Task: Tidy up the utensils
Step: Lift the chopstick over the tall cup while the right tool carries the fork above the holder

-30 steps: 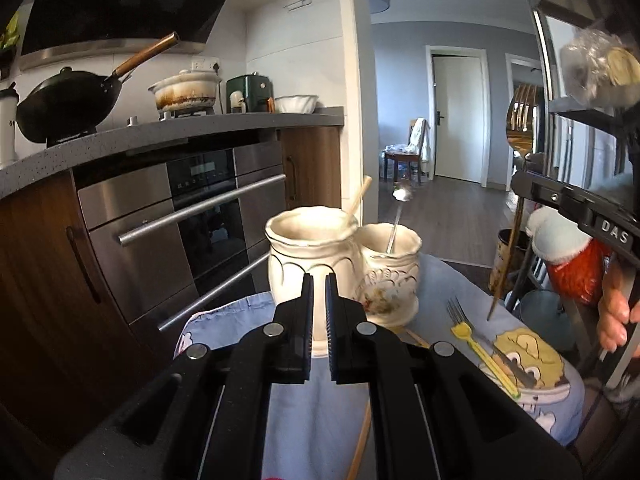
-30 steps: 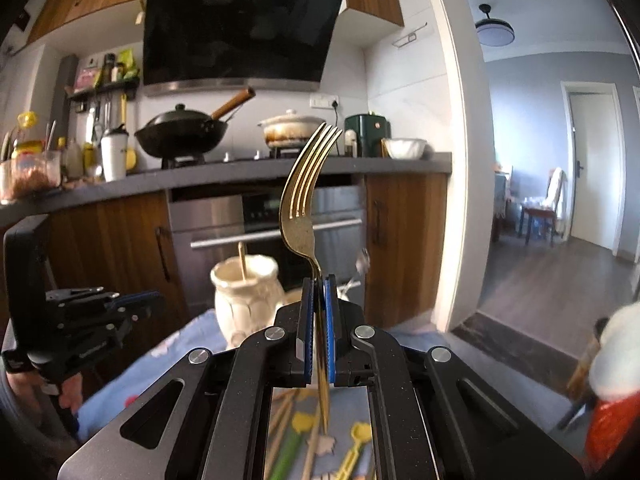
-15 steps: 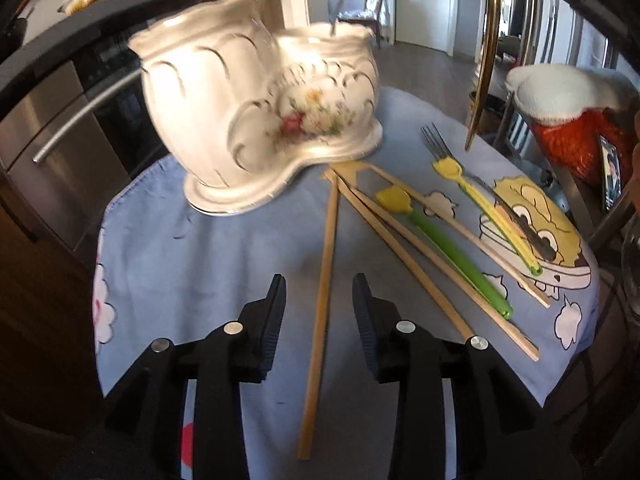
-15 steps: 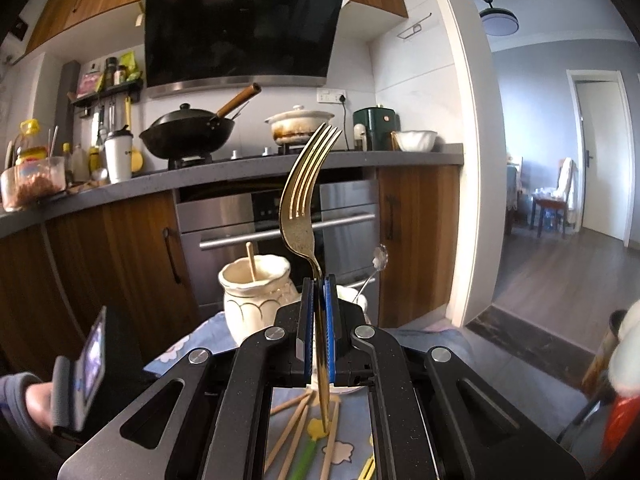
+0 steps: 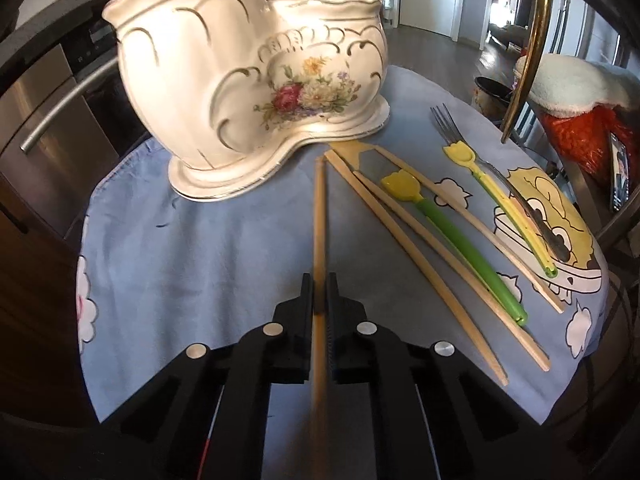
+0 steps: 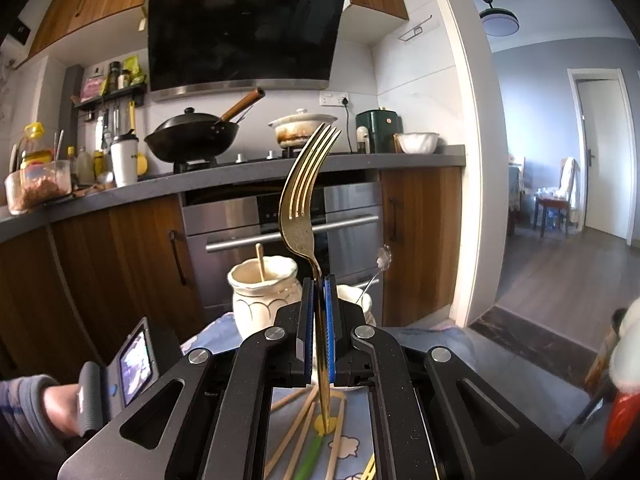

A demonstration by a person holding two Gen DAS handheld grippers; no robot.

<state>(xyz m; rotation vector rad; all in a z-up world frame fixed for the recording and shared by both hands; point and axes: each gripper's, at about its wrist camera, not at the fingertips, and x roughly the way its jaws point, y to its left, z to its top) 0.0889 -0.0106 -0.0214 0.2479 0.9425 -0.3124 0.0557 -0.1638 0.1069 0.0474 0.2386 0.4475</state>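
Lying along the left claw (image 5: 319,296) axis, the wooden chopstick (image 5: 319,216) points to 12 o'clock at the ceramic holder (image 5: 240,80) on the bench (image 5: 200,248); jaws clenched on it. Right claw (image 6: 319,312) grips the gold fork (image 6: 304,208) upright, farther off.

Home kitchen: wok (image 6: 192,142) on stove, range hood (image 6: 244,28), built-in oven (image 6: 280,236), wooden cabinets (image 6: 112,276).
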